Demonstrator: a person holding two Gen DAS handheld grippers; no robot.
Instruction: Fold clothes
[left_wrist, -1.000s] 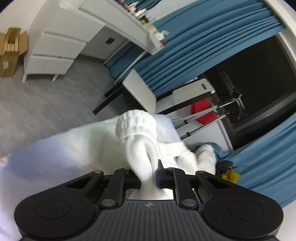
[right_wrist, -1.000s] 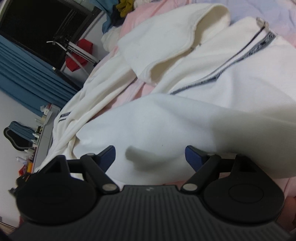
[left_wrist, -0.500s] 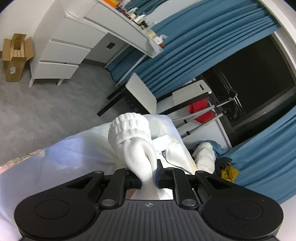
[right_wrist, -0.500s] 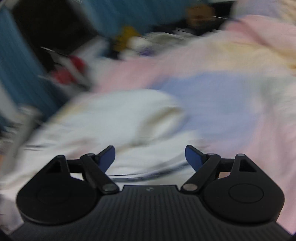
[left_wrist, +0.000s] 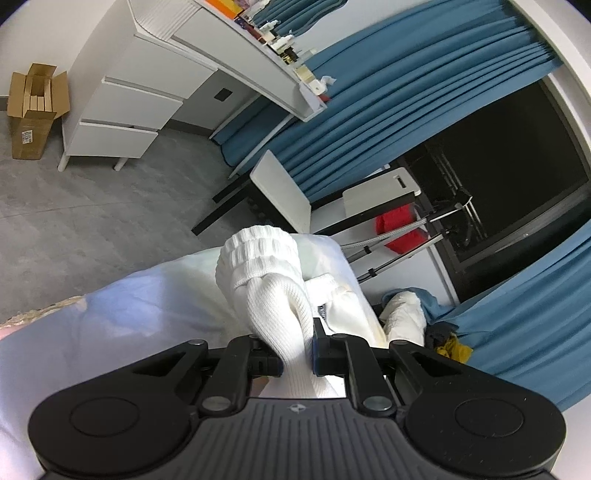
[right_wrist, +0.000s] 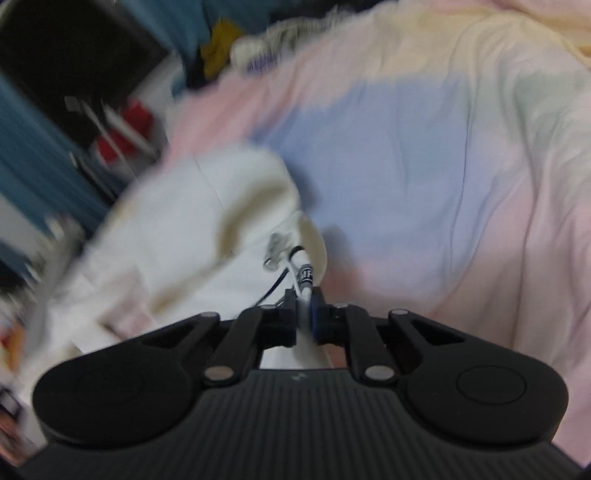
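Note:
A white zip-up jacket (right_wrist: 177, 229) lies on a pastel bedspread (right_wrist: 424, 177). My left gripper (left_wrist: 295, 350) is shut on the jacket's white ribbed cuff (left_wrist: 258, 258), which stands up over the fingers. The rest of the jacket (left_wrist: 343, 306) trails behind it. My right gripper (right_wrist: 303, 321) is shut on the jacket's front edge by the zipper and its striped trim (right_wrist: 304, 275). The right wrist view is motion-blurred.
A white drawer unit and desk (left_wrist: 122, 110) stand on the grey floor, with a cardboard box (left_wrist: 33, 114) to their left. A white chair (left_wrist: 284, 195), blue curtains (left_wrist: 388, 92), a red item on a stand (left_wrist: 399, 229) and heaped clothes (left_wrist: 443, 332) lie beyond the bed edge.
My right gripper was open over the jacket; it swung toward the zipper edge and has closed on it. My left gripper keeps hold of the cuff and has shifted slightly.

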